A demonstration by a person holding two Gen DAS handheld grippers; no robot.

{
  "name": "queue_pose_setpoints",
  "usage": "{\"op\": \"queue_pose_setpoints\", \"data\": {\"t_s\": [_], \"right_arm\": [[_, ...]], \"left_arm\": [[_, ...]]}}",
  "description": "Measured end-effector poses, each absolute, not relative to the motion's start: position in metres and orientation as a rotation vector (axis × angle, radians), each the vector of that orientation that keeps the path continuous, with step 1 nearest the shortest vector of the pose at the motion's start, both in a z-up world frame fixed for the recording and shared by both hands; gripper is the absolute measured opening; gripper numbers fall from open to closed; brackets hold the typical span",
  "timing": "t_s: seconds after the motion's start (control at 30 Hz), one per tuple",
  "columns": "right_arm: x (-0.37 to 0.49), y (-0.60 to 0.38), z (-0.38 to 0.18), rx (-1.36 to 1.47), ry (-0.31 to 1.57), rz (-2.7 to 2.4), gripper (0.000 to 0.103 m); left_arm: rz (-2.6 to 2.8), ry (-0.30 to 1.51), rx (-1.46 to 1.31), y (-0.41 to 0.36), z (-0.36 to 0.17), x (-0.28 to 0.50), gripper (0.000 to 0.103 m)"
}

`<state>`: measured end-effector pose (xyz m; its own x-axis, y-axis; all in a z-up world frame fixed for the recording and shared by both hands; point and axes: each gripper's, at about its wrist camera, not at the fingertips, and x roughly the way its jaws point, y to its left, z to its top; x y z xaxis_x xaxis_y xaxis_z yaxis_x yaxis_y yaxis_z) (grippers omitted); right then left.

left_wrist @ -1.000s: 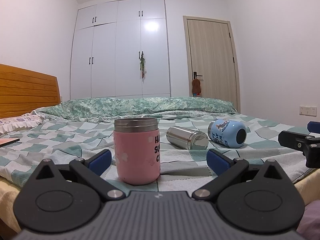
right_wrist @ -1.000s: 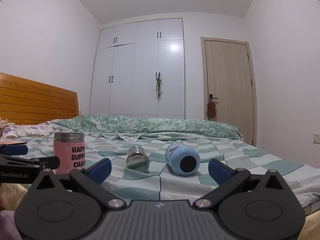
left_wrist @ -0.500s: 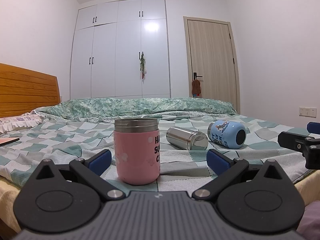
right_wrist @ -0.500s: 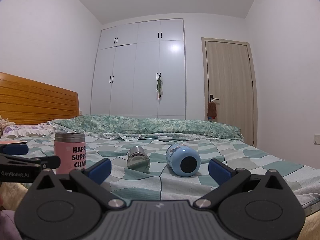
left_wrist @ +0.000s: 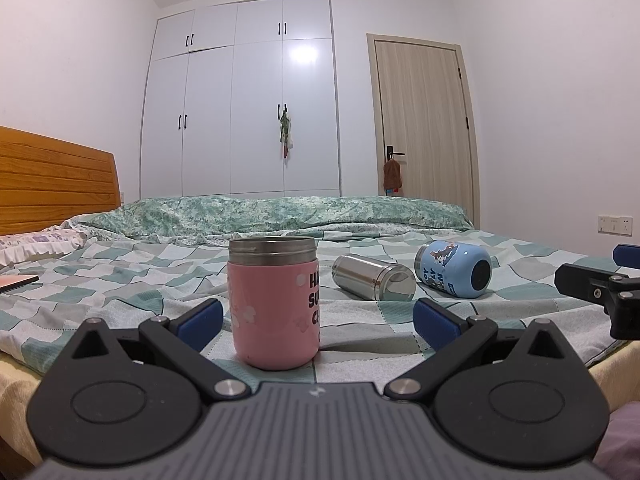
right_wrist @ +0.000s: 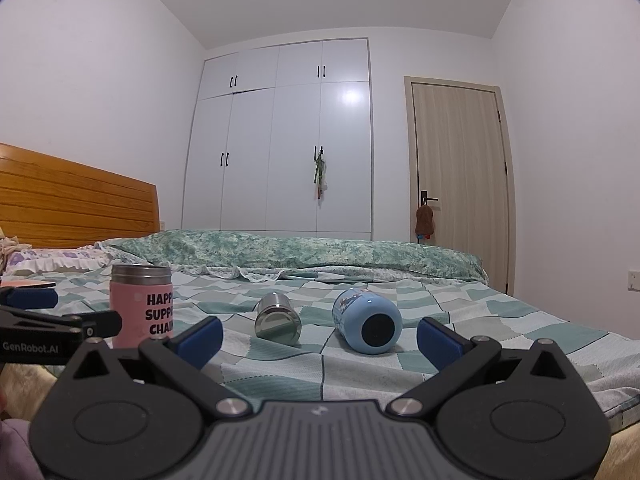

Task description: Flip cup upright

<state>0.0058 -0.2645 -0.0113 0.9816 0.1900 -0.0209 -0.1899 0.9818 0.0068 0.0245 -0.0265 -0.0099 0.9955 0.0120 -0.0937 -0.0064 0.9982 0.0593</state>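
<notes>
Pink cup (left_wrist: 274, 304) stands upright on the bed (left_wrist: 120, 280), rim up, between the spread fingers of the left gripper (left_wrist: 316, 314), nearer the left pad, no contact visible. Steel cup (right_wrist: 279, 319) and blue cup (right_wrist: 367, 321) both lie on their sides just beside each other, bases toward the right camera, well right of the pink cup. Right gripper (right_wrist: 320, 335) is spread wide, holding nothing, the 2 fallen cups ahead of it.
</notes>
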Motion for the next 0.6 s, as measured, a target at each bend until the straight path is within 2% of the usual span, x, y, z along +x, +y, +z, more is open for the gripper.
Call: {"op": "queue_pose_setpoints", "data": {"t_s": [0.6], "right_arm": [[0.0056, -0.2642, -0.0104, 0.002, 0.016, 0.193, 0.103]], "left_arm": [[0.004, 0.088, 0.058, -0.0277, -0.0092, 0.0226, 0.103]]}}
